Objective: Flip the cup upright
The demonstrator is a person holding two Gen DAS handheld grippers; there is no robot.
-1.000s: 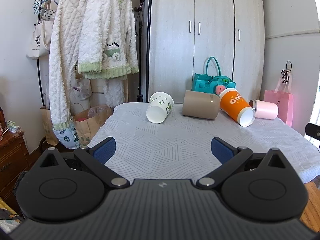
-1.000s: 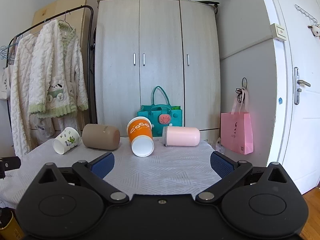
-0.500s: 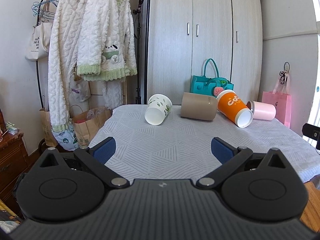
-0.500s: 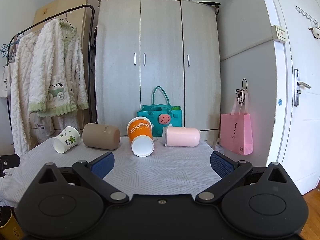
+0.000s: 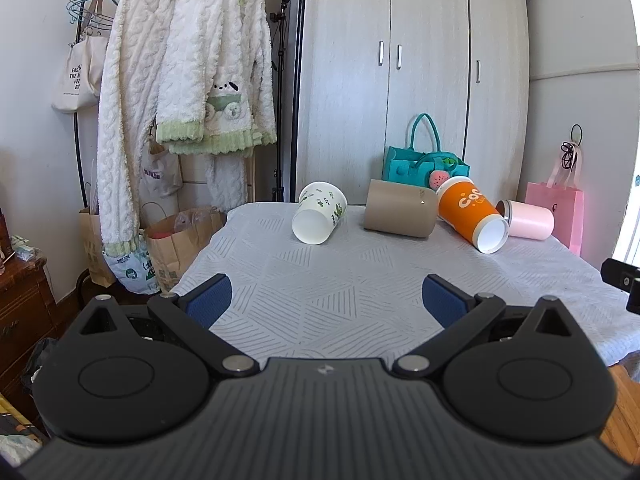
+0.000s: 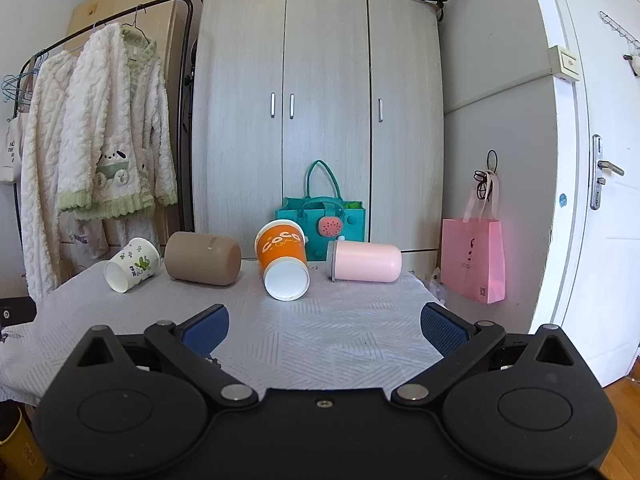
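Several cups lie on their sides in a row at the far end of the table: a white cup with green plants, a tan cup, an orange cup and a pink cup. My left gripper is open and empty above the near part of the table, well short of the cups. My right gripper is open and empty too, also short of the row.
A teal bag stands behind the cups against a wardrobe. A clothes rack with fleece robes and paper bags stands left of the table. A pink bag hangs on the right wall beside a door.
The left wrist view has shifted slightly, with the cups now a little further left and lower. The right wrist view is almost unchanged. Both grippers stay open.
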